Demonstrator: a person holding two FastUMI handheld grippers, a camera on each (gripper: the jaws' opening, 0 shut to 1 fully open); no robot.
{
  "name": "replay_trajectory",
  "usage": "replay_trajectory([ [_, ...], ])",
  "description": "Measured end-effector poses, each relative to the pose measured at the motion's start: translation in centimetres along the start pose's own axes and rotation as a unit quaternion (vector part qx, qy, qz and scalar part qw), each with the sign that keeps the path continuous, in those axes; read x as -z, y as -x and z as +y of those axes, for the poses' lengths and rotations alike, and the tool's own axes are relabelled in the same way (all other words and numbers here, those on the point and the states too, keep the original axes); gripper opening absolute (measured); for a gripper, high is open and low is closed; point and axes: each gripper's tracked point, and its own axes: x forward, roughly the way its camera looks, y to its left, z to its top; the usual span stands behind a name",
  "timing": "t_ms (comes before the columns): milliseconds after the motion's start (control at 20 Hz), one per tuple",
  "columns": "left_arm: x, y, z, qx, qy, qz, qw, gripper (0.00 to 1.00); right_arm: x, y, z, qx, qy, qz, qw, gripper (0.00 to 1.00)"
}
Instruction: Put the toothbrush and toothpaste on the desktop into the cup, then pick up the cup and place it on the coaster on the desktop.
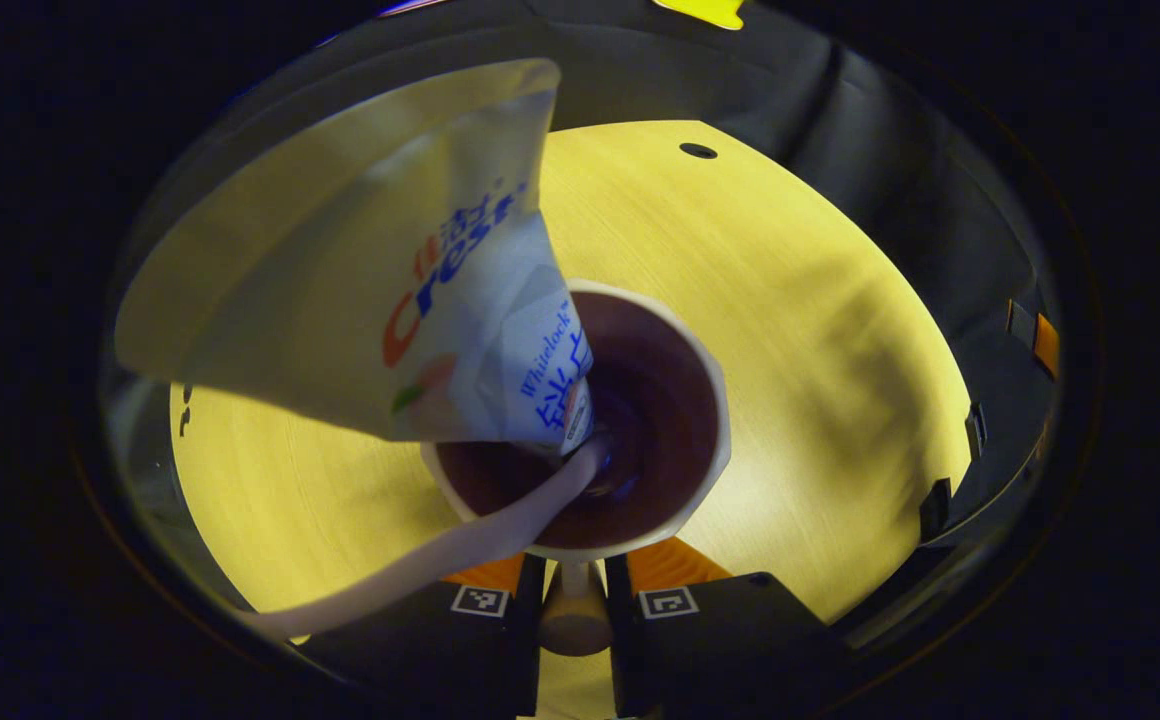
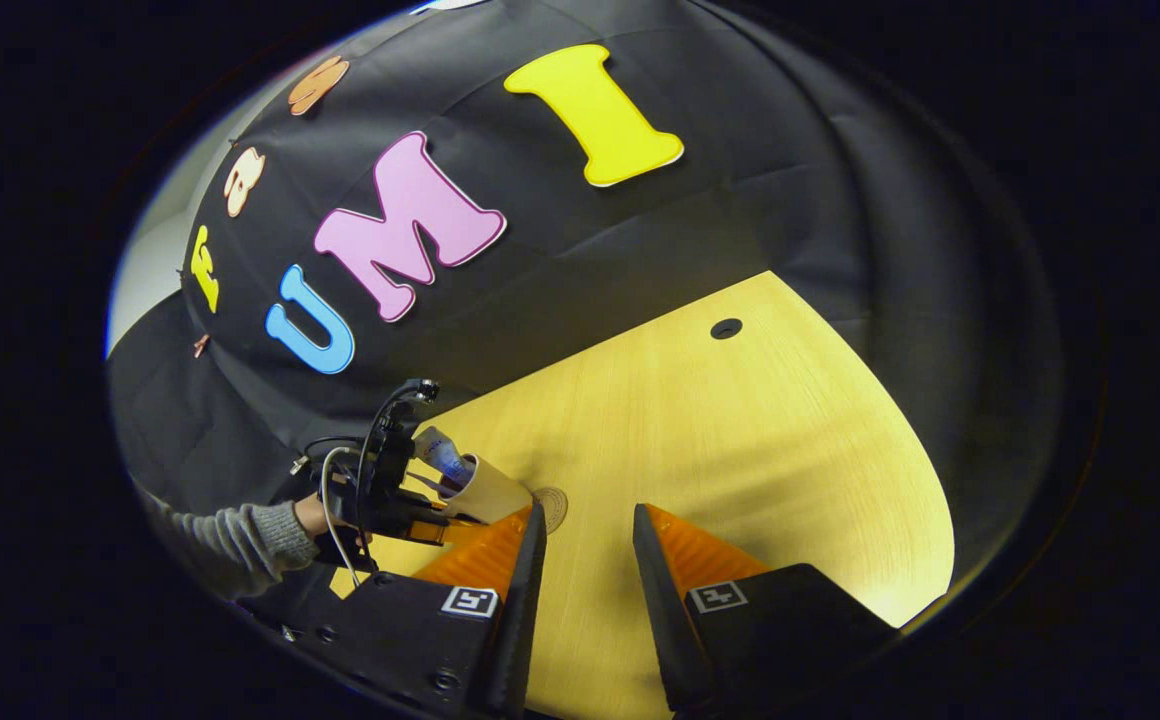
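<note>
A cream cup with a dark inside is seen from above in the left gripper view. A white toothpaste tube stands in it cap down, and the white toothbrush leans out over its near rim. My left gripper is shut on the cup's handle. In the right gripper view the left gripper holds the cup tilted, just left of the round coaster. I cannot tell whether the cup touches the table. My right gripper is open with nothing between its fingers, above the table near the coaster.
The light wooden table has a small dark hole near its far edge, also seen as the hole in the left gripper view. A hand in a grey sleeve holds the left gripper. The black cloth wall rises behind the table.
</note>
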Motion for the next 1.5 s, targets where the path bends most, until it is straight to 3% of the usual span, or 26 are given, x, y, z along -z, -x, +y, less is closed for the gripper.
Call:
replay_trajectory([
  [100,-0.5,-0.3,-0.7,0.000,-0.010,0.001,1.000,0.33,0.1,0.5,-0.5,0.005,-0.005,-0.003,1.000,0.54],
  [150,-0.6,-0.4,-0.9,-0.001,-0.014,0.002,1.000,0.38,0.0,0.9,-0.8,0.008,-0.007,-0.005,1.000,0.54],
  [350,-1.1,-0.9,-1.7,-0.005,-0.025,0.005,1.000,0.33,0.1,1.8,-1.9,0.020,-0.017,-0.009,1.000,0.54],
  [400,-1.2,-1.1,-1.8,-0.006,-0.027,0.007,1.000,0.38,0.1,1.9,-2.2,0.023,-0.019,-0.009,1.000,0.54],
  [550,-1.0,-1.5,-1.7,-0.011,-0.027,0.011,1.000,0.38,0.1,2.3,-2.7,0.027,-0.021,-0.012,0.999,0.54],
  [600,-1.1,-1.7,-1.7,-0.012,-0.026,0.012,1.000,0.33,0.1,2.5,-2.8,0.028,-0.022,-0.012,0.999,0.54],
  [700,-1.2,-1.9,-1.6,-0.014,-0.025,0.013,1.000,0.38,0.1,2.4,-2.8,0.028,-0.024,-0.011,0.999,0.54],
  [800,-1.1,-2.1,-1.7,-0.015,-0.026,0.017,0.999,0.38,0.1,2.5,-2.7,0.027,-0.023,-0.011,0.999,0.54],
  [850,-0.8,-2.3,-1.7,-0.014,-0.026,0.021,0.999,0.33,0.1,2.5,-2.6,0.028,-0.023,-0.010,0.999,0.54],
  [950,-1.0,-2.3,-1.8,-0.013,-0.026,0.021,0.999,0.38,0.2,2.5,-2.9,0.033,-0.023,-0.010,0.999,0.54],
  [1050,-0.7,-2.3,-2.0,-0.010,-0.024,0.023,0.999,0.33,0.1,2.4,-3.0,0.037,-0.028,-0.009,0.999,0.54],
  [1100,-0.9,-2.2,-2.1,-0.011,-0.025,0.021,0.999,0.39,0.0,2.4,-3.1,0.039,-0.029,-0.009,0.999,0.54],
  [1150,-1.0,-2.0,-2.1,-0.007,-0.027,0.019,0.999,0.36,0.1,2.4,-3.1,0.040,-0.029,-0.009,0.999,0.54],
  [1200,-1.1,-1.8,-2.3,-0.006,-0.030,0.014,0.999,0.40,0.1,2.3,-3.1,0.040,-0.028,-0.007,0.999,0.54],
  [1300,-1.7,-1.3,-2.2,-0.009,-0.034,-0.001,0.999,0.70,0.2,2.2,-3.0,0.041,-0.027,-0.004,0.999,0.54],
  [1500,-1.7,-0.5,-2.2,-0.023,-0.031,-0.013,0.999,0.77,0.6,2.0,-3.1,0.053,-0.031,0.011,0.998,0.54],
])
